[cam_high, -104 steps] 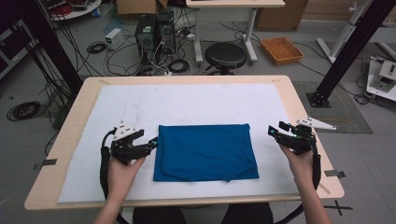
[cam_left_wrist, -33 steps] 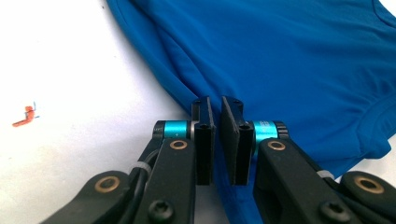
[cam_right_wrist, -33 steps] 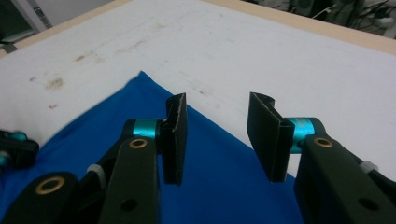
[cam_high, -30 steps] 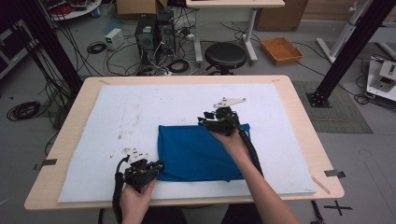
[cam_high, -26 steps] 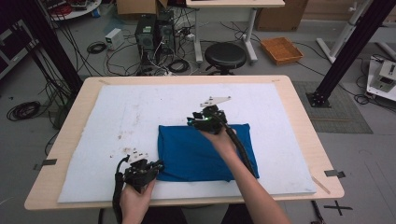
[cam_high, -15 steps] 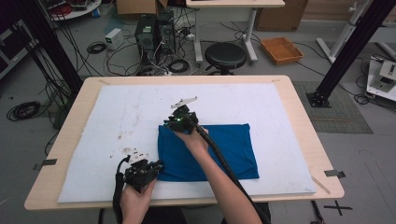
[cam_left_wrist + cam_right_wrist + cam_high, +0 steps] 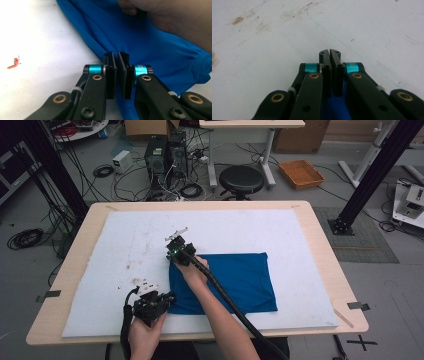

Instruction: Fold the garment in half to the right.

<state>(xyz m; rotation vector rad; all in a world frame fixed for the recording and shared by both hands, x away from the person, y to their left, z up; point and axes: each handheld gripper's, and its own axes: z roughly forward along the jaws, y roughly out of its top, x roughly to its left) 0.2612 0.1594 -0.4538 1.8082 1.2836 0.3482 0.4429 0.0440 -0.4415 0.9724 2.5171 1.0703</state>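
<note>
Cloth (image 7: 235, 280), blue and folded flat, lies on the white mat (image 7: 280, 227) covering our counter (image 7: 320, 250). Our left gripper (image 7: 117, 55) has its jaws clamped on the cloth's near left corner. Our right gripper (image 7: 175, 249) sits at the far left corner; its jaws have just been closing, and blue fabric shows pinched between them.
</note>
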